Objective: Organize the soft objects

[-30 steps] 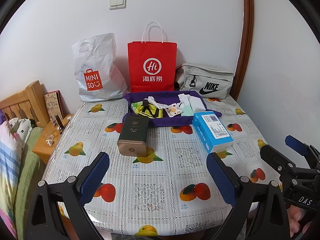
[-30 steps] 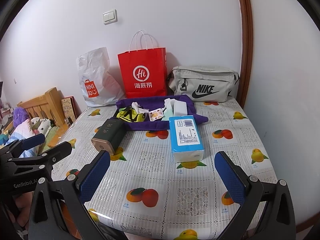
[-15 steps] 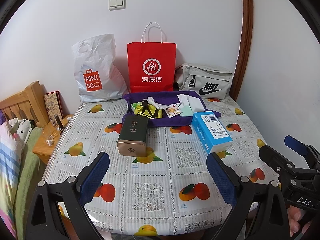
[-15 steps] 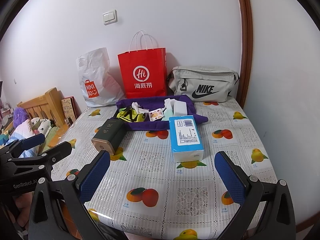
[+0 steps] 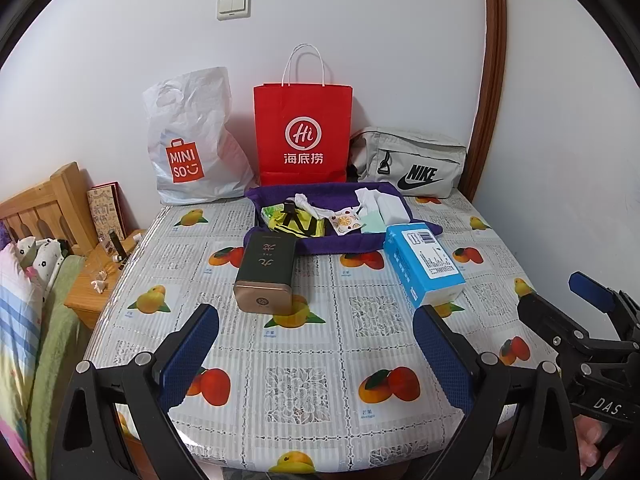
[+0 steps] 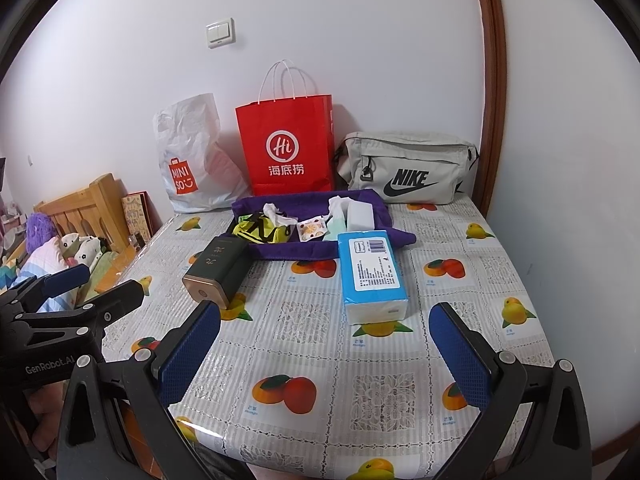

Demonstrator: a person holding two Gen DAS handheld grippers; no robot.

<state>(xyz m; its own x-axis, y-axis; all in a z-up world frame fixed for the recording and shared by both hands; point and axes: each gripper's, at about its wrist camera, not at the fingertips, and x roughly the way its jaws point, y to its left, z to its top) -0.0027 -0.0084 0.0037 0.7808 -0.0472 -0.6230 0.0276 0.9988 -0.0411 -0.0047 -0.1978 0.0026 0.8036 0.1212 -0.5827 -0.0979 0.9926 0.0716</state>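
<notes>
Comparing with a second ago, almost nothing changes: the worktop (image 5: 320,360), purple tray (image 5: 280,194), tissue pack (image 5: 424,268) and dark tin (image 5: 266,272) lie as they did, so the task shows no progress. Soft scraps sit in the tray. Both tongs, left (image 5: 316,356) and right (image 6: 324,356), stay spread and empty. Only the right view shows a purple plush (image 6: 40,232) by the bed.

Red paper bag (image 5: 303,132), Nike pouch (image 5: 412,164), wall switch (image 5: 234,5).
</notes>
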